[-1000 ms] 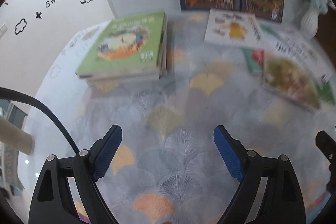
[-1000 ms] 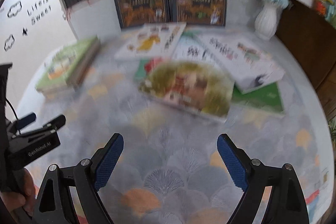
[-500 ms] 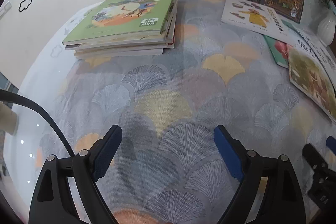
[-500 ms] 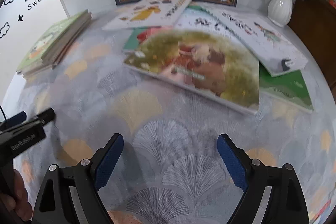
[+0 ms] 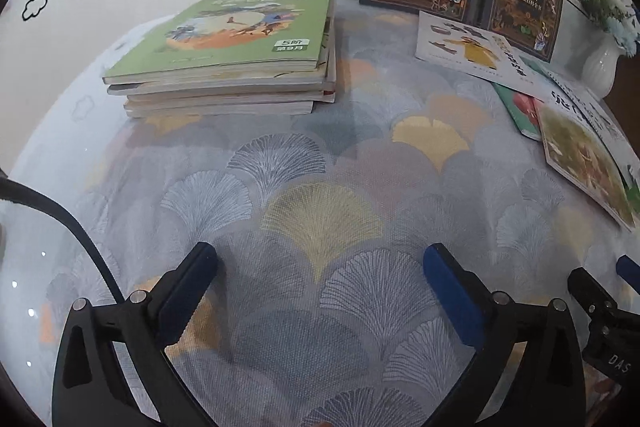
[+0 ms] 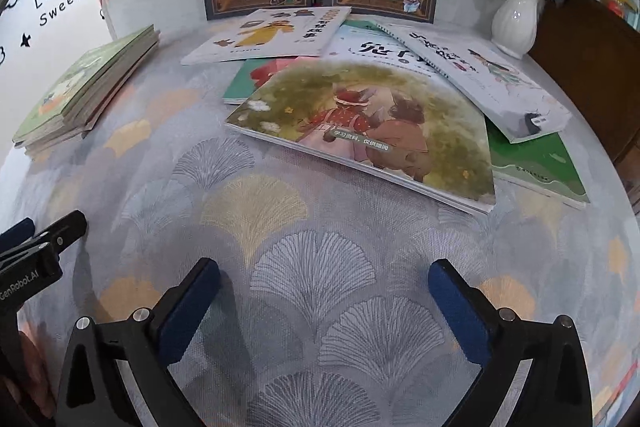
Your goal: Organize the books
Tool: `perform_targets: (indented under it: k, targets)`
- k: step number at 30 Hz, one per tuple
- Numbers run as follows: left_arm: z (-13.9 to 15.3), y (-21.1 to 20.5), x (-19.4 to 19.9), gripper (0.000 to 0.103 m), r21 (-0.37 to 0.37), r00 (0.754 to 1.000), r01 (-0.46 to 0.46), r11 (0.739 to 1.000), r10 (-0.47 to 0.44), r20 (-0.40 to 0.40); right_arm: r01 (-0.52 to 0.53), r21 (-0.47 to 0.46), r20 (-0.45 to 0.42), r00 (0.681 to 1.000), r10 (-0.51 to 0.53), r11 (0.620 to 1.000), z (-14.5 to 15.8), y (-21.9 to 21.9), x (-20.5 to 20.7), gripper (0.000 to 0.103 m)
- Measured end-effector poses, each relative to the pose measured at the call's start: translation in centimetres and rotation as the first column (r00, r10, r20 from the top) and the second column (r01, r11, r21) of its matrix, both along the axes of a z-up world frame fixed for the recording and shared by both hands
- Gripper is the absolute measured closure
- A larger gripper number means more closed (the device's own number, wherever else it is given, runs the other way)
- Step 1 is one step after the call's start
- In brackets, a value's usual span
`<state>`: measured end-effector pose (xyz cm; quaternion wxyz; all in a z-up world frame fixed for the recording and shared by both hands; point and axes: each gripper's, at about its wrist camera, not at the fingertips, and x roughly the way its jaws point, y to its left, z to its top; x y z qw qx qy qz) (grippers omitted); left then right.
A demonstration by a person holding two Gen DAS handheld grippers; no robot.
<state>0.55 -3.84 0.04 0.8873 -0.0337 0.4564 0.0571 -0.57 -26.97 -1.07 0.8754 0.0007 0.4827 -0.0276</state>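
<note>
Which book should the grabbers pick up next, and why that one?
Probably the right gripper, jaws opening and empty, should reach forward to the animal picture book. It lies on top of the scattered books, nearest edge free, while the neat stack waits to the left.

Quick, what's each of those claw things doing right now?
Left gripper: jaws opening, nothing between them.
Right gripper: jaws opening, nothing between them.

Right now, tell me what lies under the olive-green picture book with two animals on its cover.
The olive-green picture book overlaps a teal-and-red book at its far left, a white book with black lettering behind and a green book on its right. Their covered parts are hidden.
</note>
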Motion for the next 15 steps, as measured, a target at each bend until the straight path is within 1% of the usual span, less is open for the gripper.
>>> perform_targets:
  k: [2, 3, 4, 15]
  targets:
    - [-0.05, -0.05, -0.04, 0.0, -0.001, 1.0, -0.001, 1.0, 0.001, 0.004, 0.013, 0.001, 0.004, 1.0, -0.013, 1.0, 0.01, 0.04, -0.13, 0.0]
    - [-0.05, -0.08, -0.07, 0.0, 0.0, 1.0, -0.002, 1.0, 0.002, 0.005, 0.023, 0.007, 0.019, 1.0, -0.023, 1.0, -0.03, 0.02, -0.35, 0.0]
    - [-0.06, -0.1, -0.21, 0.0, -0.001, 1.0, -0.003, 1.0, 0.003, 0.007, 0.029, 0.009, 0.054, 0.998, -0.03, 1.0, -0.16, 0.02, -0.8, 0.0]
    - [-0.05, 0.44, -0.43, 0.0, -0.023, 1.0, 0.005, 1.0, -0.004, 0.015, 0.029, 0.013, 0.052, 0.998, -0.03, 0.999, -0.07, 0.06, -0.87, 0.0]
